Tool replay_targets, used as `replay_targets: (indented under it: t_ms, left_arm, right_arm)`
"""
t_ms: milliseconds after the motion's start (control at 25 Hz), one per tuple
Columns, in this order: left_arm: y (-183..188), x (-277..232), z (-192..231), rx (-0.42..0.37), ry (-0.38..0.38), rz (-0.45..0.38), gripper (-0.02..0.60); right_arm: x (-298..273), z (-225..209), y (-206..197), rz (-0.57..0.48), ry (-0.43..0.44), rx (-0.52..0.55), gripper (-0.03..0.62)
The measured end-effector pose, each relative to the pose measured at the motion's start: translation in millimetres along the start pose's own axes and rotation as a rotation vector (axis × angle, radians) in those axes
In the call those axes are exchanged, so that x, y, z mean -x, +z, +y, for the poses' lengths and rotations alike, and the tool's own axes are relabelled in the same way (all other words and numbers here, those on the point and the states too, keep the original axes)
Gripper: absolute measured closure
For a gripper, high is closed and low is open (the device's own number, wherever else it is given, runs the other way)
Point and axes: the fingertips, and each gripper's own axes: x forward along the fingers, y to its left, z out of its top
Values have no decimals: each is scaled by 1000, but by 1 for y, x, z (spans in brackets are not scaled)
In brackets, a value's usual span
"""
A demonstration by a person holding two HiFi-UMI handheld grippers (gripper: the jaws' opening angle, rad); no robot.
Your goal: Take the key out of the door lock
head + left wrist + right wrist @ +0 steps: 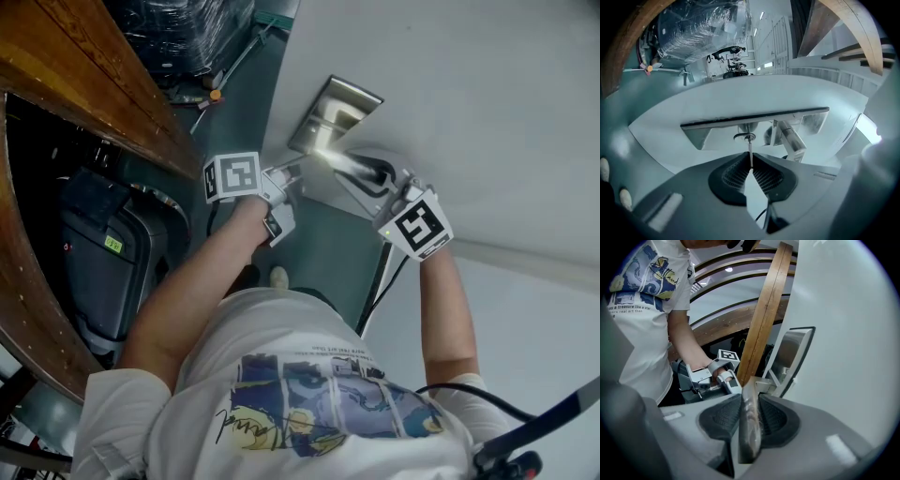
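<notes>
Left gripper view: left tongs [750, 165] pinch key [750, 152], seated in lock cylinder [743, 137] dead ahead, shank in line w/ tongs; straight pull-back reqd; right tongs [750, 398] clamp door handle [749, 437] beside lock.

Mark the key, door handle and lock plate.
key [750, 153], left gripper view, its thin edge-on shank.
door handle [749, 427], right gripper view, middle of the lever.
lock plate [349, 94], head view, bare upper part.
</notes>
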Motion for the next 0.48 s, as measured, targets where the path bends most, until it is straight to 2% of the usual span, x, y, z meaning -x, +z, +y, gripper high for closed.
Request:
replay_targets:
  t_ms: [160, 480]
  left_arm:
    - [-1, 2, 2, 54, -14, -14, 555]
    - [-3, 6, 2, 74, 6, -32, 555]
  right_arm:
    - [0, 3, 0, -6, -1, 7, 477]
    - [0, 6, 1, 5, 1, 33, 477]
